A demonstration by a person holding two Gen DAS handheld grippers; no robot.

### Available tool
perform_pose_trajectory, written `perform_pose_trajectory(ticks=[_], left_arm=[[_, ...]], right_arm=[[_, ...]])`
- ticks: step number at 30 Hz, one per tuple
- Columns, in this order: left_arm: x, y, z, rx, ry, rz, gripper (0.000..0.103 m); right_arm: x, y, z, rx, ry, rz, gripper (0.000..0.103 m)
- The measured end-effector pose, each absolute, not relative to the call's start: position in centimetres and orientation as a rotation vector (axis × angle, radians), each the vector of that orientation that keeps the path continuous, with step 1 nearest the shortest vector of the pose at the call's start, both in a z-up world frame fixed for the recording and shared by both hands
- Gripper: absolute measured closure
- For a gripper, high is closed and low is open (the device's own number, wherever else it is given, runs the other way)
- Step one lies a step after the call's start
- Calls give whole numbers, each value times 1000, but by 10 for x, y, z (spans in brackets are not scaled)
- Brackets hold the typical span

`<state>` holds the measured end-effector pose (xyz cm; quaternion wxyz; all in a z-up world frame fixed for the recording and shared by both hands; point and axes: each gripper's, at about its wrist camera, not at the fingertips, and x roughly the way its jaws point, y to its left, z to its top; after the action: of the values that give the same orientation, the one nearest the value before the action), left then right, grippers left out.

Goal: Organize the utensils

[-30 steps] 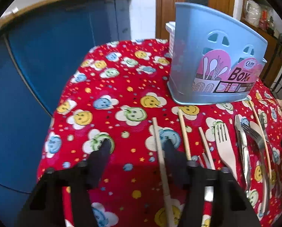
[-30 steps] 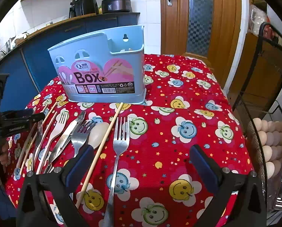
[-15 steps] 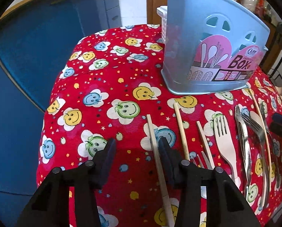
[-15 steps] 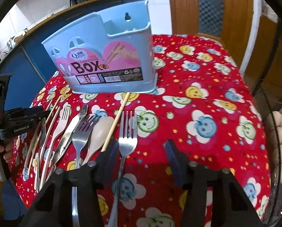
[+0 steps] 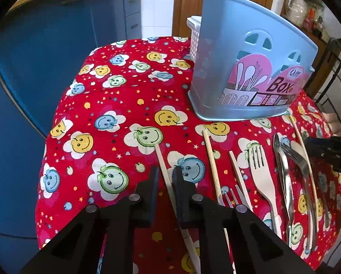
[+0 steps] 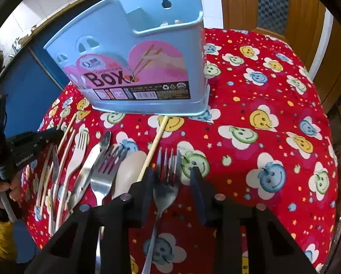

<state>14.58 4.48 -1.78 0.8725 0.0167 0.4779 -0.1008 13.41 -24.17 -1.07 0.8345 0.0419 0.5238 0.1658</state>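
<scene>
Utensils lie in a row before the blue box (image 5: 250,64). Left gripper (image 5: 165,175) nearly closes around a chopstick (image 5: 162,159); right gripper (image 6: 172,178) straddles a metal fork (image 6: 167,182), jaws apart.

The left gripper (image 5: 165,178) sits low over the worktop (image 5: 115,96), which is covered in a red smiley-face cloth. Its jaws stand narrowly apart on either side of a wooden chopstick (image 5: 162,159) that lies flat on the cloth. To the right lie two more chopsticks (image 5: 212,164), a wooden fork (image 5: 260,173), a knife (image 5: 283,171) and a metal fork (image 5: 296,157). Beyond them stands a blue holder (image 5: 239,45). The right gripper (image 5: 330,150) shows at the right edge.
</scene>
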Motion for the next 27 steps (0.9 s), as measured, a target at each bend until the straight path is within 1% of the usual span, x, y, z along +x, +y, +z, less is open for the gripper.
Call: perform_pose_trajectory(ticks=[2,7,9,11,18,22,23,24,25,26,27], left_arm=[[149,47,-19,25,1001,-219,92],[150,51,-19,11,991,-241,95],[150,54,-19,-6,981,-248,98],[148,57,-18,-29,971,-256,99],[142,57,-16,-66,936,-291,99],[143,53,-20,-54,945,-306,99],[143,52,-21,-54,948,-306,99],[144,53,-21,-60,948,-306,99],[144,53,-22,-69,950,-307,99],[145,55,-22,-76,952,-309,99],[146,56,-22,-86,957,-312,99]], right_arm=[[140,-245,-11,127,1122,373,79],[143,-247,-10,182,1111,406,80],[139,-248,-8,189,1095,399,80],[134,-249,-5,197,1083,382,80],[121,-244,-6,146,1051,322,80],[122,-242,-13,161,1065,323,78],[123,-245,-13,178,1065,333,76],[124,-248,-14,215,1072,360,66],[125,-253,-15,271,1084,403,59],[127,-257,-16,317,1094,444,47],[130,-262,-16,338,1103,463,44]])
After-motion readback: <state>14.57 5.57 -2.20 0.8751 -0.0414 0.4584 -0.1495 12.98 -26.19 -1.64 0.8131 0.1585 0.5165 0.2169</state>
